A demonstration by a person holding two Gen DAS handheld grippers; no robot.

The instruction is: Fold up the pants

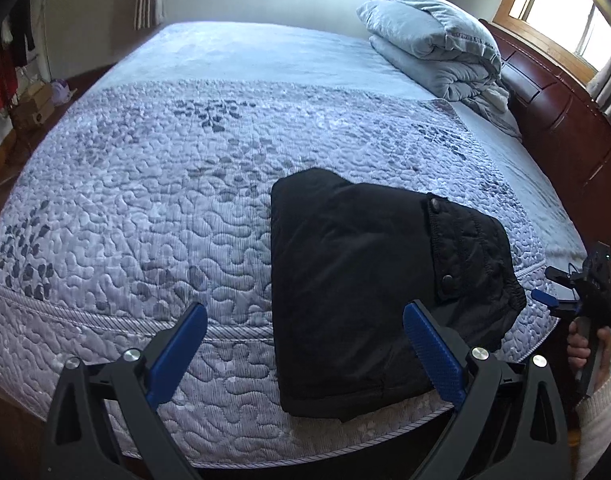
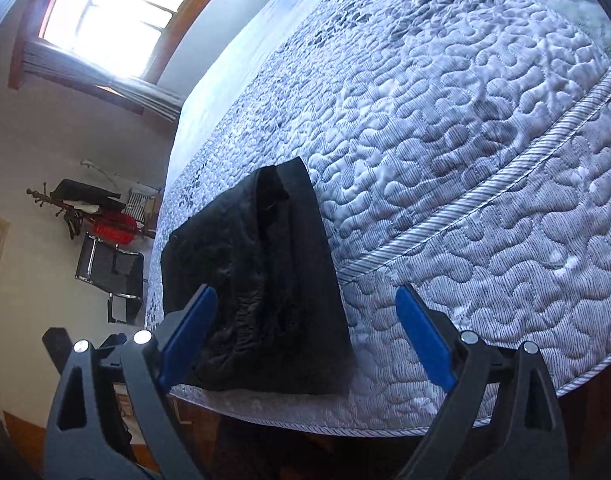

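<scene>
pants: black pants (image 1: 369, 292) lay folded at quilted bed (image 1: 145, 208) edge
left gripper (image 1: 305, 344): jaws wide, empty
right gripper (image 2: 305, 328): jaws wide, empty

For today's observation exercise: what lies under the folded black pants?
The folded black pants lie on the quilted bedspread near the bed's edge. The patch of quilt directly beneath, and the pants' inner folded layers, are covered.

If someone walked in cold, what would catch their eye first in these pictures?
First, the folded black padded pants, lying near the front edge of the pale quilted bedspread. Next, the open left gripper with blue pads, close before the pants. Farther back, a folded grey duvet sits beside the dark wooden headboard.
</scene>
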